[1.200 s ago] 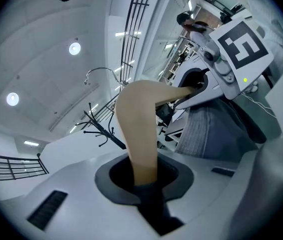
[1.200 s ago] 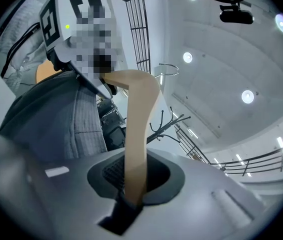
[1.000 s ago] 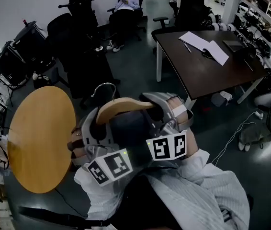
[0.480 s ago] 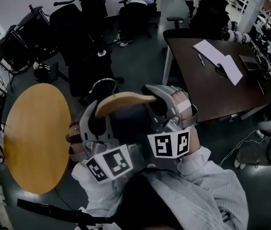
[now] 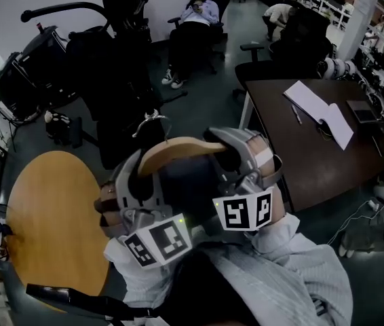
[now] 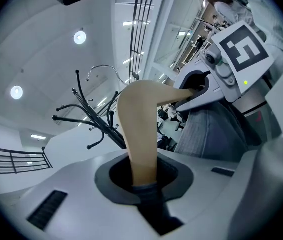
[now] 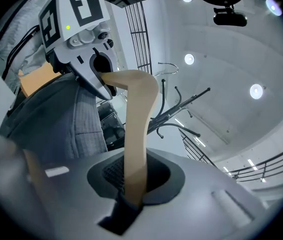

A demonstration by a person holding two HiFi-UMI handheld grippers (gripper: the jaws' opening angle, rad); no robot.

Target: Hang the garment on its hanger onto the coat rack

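Observation:
A light wooden hanger (image 5: 178, 148) with a metal hook (image 5: 152, 119) carries a dark grey garment (image 5: 185, 185) that hangs below it. My left gripper (image 5: 132, 175) is shut on the hanger's left end and my right gripper (image 5: 236, 156) on its right end. In the left gripper view the hanger (image 6: 140, 129) rises from between the jaws of the left gripper (image 6: 144, 184), with the garment (image 6: 211, 134) at right. The right gripper view shows the hanger (image 7: 136, 129) clamped in the right gripper (image 7: 131, 194). The black coat rack (image 5: 110, 19) stands ahead and to the left, apart from the hook.
A round wooden table (image 5: 56, 229) lies at lower left. A dark desk (image 5: 314, 161) with papers (image 5: 317, 111) stands at right. A person sits on a chair (image 5: 199, 19) at the back. Black office chairs (image 5: 104, 66) crowd around the rack's base.
Both grippers keep their hold on the hanger. The coat rack has come closer and larger at upper left, and the round table has slid lower in the head view.

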